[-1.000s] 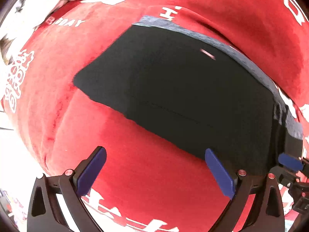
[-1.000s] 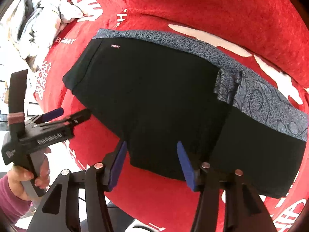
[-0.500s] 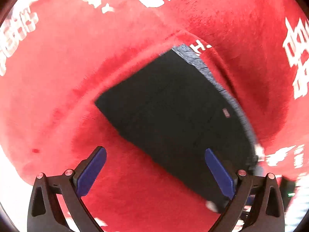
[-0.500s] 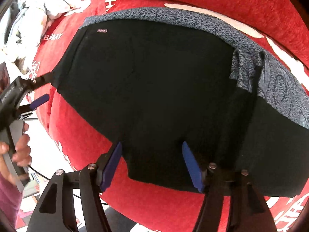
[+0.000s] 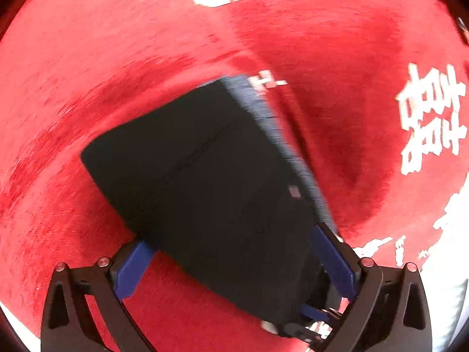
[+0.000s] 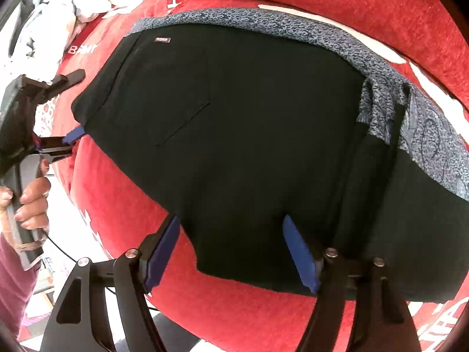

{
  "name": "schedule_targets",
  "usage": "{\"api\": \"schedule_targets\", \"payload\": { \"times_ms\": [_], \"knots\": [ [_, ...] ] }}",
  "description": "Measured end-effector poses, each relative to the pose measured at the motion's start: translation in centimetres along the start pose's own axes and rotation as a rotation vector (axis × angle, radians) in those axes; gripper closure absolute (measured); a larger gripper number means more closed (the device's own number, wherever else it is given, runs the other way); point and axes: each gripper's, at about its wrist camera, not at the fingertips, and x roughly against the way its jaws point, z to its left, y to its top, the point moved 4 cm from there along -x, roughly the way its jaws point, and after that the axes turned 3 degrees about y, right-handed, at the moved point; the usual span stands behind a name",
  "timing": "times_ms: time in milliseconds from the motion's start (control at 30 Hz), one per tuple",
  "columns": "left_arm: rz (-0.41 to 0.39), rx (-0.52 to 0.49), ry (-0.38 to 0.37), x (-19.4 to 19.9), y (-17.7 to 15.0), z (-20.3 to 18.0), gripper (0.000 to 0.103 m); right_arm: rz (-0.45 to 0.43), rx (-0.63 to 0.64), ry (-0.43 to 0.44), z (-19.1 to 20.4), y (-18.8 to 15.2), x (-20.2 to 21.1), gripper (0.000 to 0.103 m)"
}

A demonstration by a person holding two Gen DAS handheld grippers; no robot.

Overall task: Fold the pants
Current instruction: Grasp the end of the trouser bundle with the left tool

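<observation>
Black pants (image 5: 211, 182), edge between spread jaws

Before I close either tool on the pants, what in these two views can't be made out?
- Left wrist view: motion blur smears the pants waistband; whether the open left tool touches the cloth is unclear.
- Right wrist view: the pants' right end is cut off by the frame edge; the small label is too small to read.
- Right wrist view: the open right tool hides the hem beneath its fingers.
- The red cloth hides the surface beneath.
</observation>
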Motion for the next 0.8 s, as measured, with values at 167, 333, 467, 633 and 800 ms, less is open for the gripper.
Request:
{"api": "schedule_targets", "payload": {
  "times_ms": [167, 333, 467, 633, 800],
  "knots": [
    [-0.006, -0.085, 0.021, -0.7, 0.8, -1.9, 0.001, 0.001, 0.005, -0.003, 0.3, 0.0, -0.3, 0.026],
    [0.032, -0.035, 0.169, -3.4, 1.8, 0.0, 0.022, -0.019, -0.003, 0.011, 0.5, 0.5, 0.9, 0.026],
    [-0.008, -0.216, 0.374, -3.5, 1.4, -2.0, 0.062, -0.093, 0.022, 0.04, 0.7, 2.7, 3.8, 0.026],
    [-0.19, -0.852, 0.74, -4.7, -3.3, -8.5, 0.065, -0.105, 0.001, 0.163, 1.5, 8.5, 6.4, 0.026],
    [-0.236, -1.07, 0.838, -5.7, -6.0, -9.6, 0.065, -0.001, 0.026, 0.368, 6.4, 15.2, 6.1, 0.023]
  ]
}}
